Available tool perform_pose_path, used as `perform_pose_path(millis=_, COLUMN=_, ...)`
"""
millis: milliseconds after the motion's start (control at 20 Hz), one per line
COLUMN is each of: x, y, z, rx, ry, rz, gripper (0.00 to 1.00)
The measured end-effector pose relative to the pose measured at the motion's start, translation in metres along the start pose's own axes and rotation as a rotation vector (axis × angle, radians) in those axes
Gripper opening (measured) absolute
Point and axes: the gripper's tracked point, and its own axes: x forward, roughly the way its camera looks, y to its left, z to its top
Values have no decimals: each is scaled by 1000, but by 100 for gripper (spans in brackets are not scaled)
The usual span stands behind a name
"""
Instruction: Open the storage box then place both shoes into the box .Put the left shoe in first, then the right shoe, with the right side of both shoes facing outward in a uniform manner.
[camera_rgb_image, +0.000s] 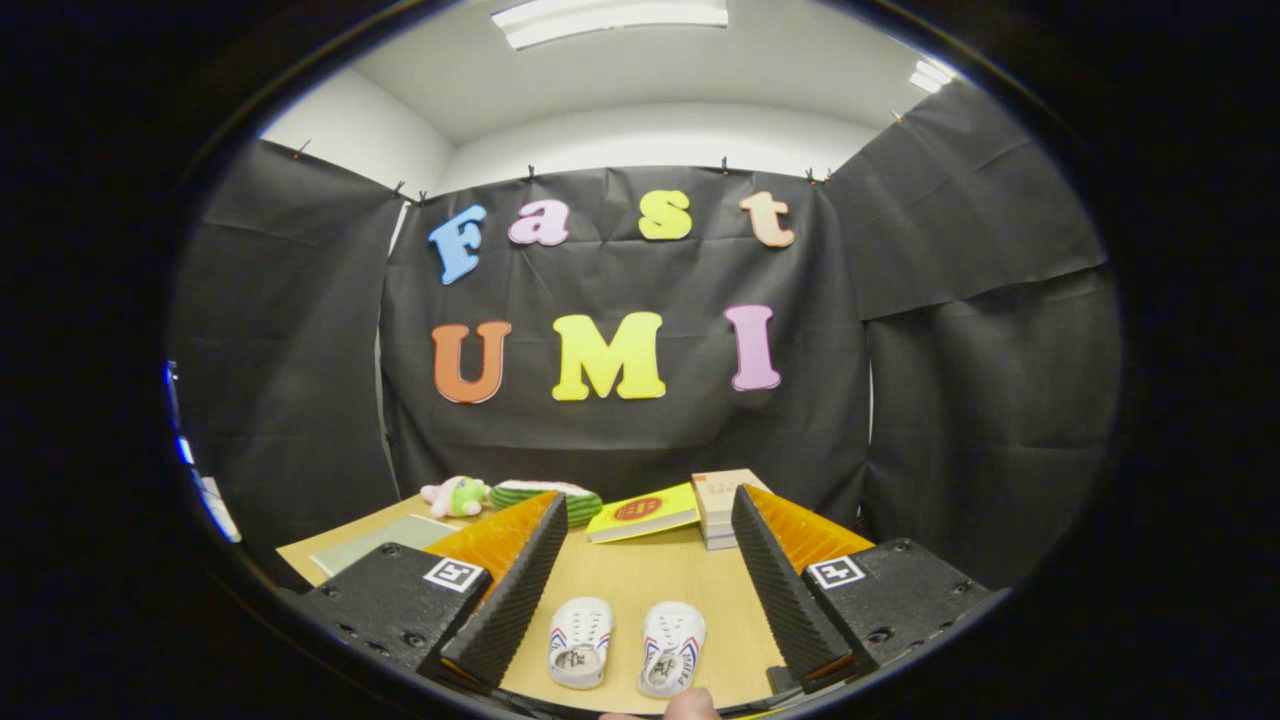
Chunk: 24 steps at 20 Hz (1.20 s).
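Observation:
Two small white shoes with red and blue side stripes lie side by side on the wooden table (640, 580), toes pointing away from me. One shoe (580, 640) lies nearer the left finger, the other (672, 645) nearer the right finger. Both sit low between the fingers, close to their bases. My gripper (648, 500) is open wide and holds nothing; neither finger touches a shoe.
Beyond the fingertips a yellow book (642, 512) lies flat beside a stack of pale books (718, 505). A plush toy (456, 495) and a green striped cushion (548, 495) sit at the far left, with a grey-green mat (385, 540) nearer. A person's fingertip (690, 705) shows below the shoes.

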Motion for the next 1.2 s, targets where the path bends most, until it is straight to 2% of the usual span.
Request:
perform_pose_path(millis=300, x=8, y=10, z=-13, rx=14, ry=37, rz=65, gripper=100)
perform_pose_path(millis=500, x=17, y=27, z=-36, rx=65, ry=103, rz=150, gripper=100)
perform_pose_path(millis=950, x=25, y=85, z=-105, rx=195, ry=312, rz=410, gripper=100)
perform_pose_path(millis=1200, x=24, y=128, z=-148, rx=336, ry=455, rz=568, gripper=100)
